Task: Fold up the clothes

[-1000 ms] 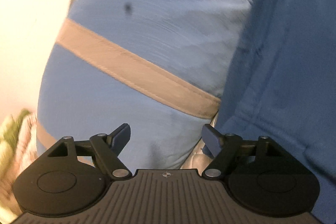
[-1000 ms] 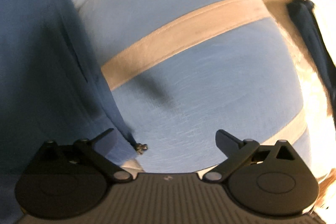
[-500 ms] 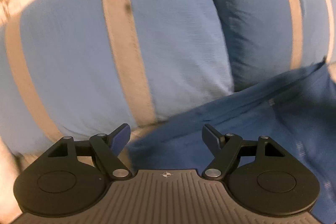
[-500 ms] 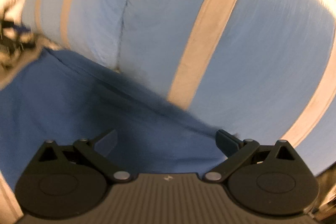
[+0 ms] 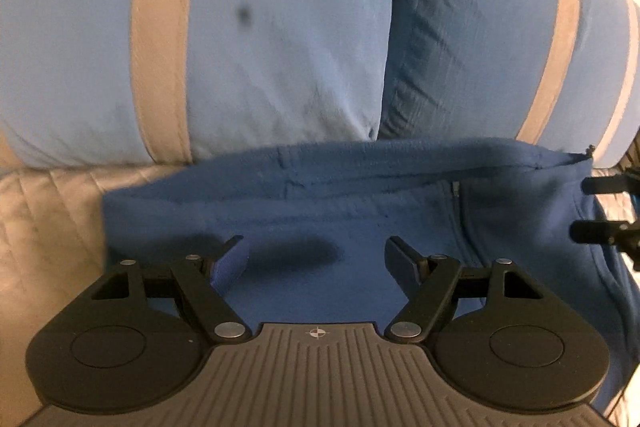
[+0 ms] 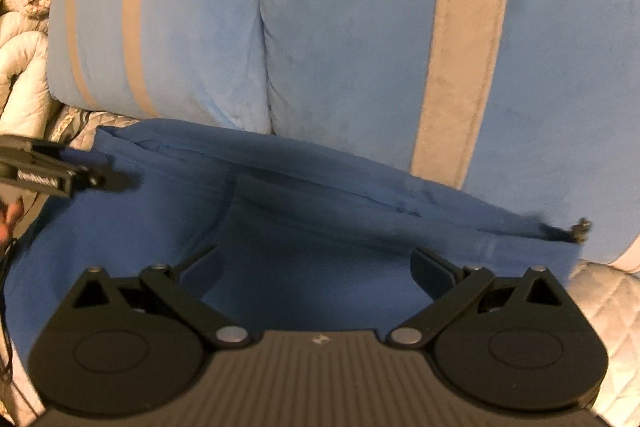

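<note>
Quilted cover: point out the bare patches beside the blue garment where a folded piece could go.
Bare quilted cover lies left of the blue garment, below the striped pillows; a smaller patch lies at its right corner. The middle is crowded by the garment and both open grippers.

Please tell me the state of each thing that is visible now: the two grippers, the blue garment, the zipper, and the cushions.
left gripper: open, holding nothing, above the garment.
right gripper: open, holding nothing, above the garment.
blue garment: spread flat on the quilted cover, top edge against the cushions.
zipper pull: lying at the garment's top corner.
striped cushions: upright, side by side.
</note>
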`<state>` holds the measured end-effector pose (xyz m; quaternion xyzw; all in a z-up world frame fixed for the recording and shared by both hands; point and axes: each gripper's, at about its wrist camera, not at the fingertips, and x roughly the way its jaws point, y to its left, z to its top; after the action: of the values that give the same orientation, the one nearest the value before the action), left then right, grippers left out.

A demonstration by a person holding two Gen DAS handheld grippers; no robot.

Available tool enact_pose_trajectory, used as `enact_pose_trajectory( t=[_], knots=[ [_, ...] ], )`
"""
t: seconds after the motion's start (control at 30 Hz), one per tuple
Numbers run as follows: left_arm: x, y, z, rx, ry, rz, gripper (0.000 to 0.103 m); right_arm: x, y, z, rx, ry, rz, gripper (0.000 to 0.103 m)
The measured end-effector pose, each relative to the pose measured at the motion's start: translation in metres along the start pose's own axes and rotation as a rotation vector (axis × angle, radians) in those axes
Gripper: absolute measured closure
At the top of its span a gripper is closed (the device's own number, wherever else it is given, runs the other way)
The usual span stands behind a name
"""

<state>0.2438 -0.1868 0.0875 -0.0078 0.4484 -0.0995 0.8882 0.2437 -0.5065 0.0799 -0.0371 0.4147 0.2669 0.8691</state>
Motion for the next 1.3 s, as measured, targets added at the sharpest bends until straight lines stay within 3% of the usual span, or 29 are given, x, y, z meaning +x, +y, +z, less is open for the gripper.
enact_pose_trajectory(
  t=[0.13, 0.27, 0.63, 0.8, 1.3],
  knots=[
    [0.014, 0.001, -0.005, -0.035, -0.014, 0.028, 0.028, 0.022, 0.000, -0.002, 0.043, -0.034, -0.013, 0.000],
    [0.030, 0.000, -0.011, -0.054, -0.080, 0.063, 0.027, 0.040, 0.001, -0.009, 0.073, -0.096, -0.050, 0.000],
    [0.060, 0.003, -0.029, -0.064, -0.221, 0.055, 0.000, 0.078, 0.007, -0.029, 0.095, -0.202, -0.157, 0.000],
    [0.065, 0.002, -0.038, -0.048, -0.276, 0.058, 0.000, 0.087, 0.007, -0.036, 0.100, -0.231, -0.172, 0.001],
    [0.057, 0.001, -0.038, -0.049, -0.291, 0.063, 0.000, 0.074, 0.013, -0.038, 0.086, -0.264, -0.219, 0.001]
  ],
)
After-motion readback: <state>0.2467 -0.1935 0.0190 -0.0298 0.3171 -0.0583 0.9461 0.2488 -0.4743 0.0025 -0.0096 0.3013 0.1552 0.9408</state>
